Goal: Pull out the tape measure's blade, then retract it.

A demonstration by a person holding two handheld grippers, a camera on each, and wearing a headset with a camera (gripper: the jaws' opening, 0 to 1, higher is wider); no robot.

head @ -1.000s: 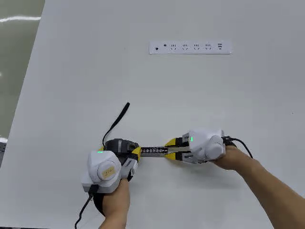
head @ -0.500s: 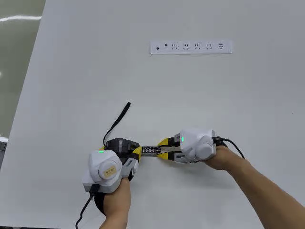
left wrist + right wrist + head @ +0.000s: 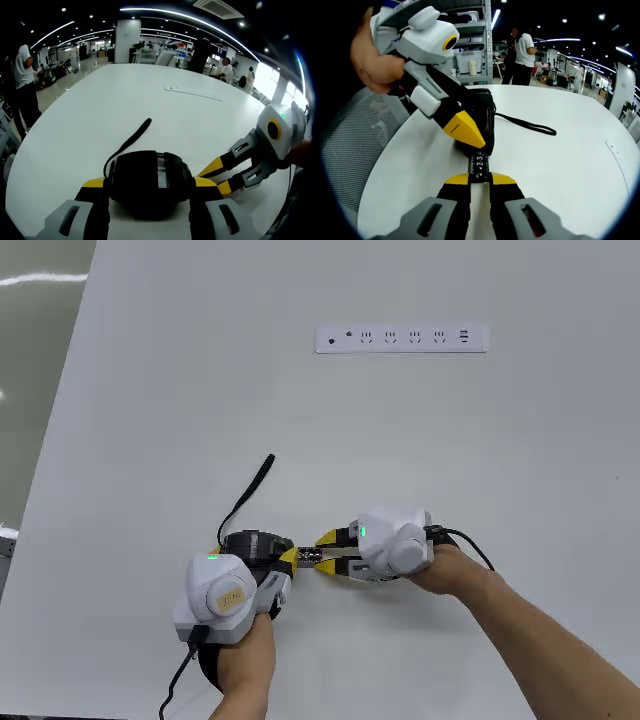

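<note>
Head view: the tape measure (image 3: 255, 543) lay near the left front of the white bench (image 3: 420, 440), with its black strap (image 3: 250, 495) trailing toward the far side. The left tool (image 3: 264, 562) was clamped on its case. The right tool (image 3: 325, 552) sat just to the right, closed on the blade (image 3: 308, 552). Only a short stub of blade showed between the two tools. We judged the blade barely out: either the pull was just starting or the retract was nearly finished, and we could not tell which. A power strip (image 3: 402, 338) lay well apart at the far side.

Left gripper view: a dark, rounded case sat squeezed between the yellow-tipped jaws, touching both. The right tool (image 3: 220, 177) came in from the right.

Right gripper view: the jaws were pinched together on the blade's end. The blade (image 3: 479, 162) was black with white digits 2, 3, 4 and ran straight into the case mouth. The case was flat on the bench and the blade looked level. Full retraction was left to do.
</note>
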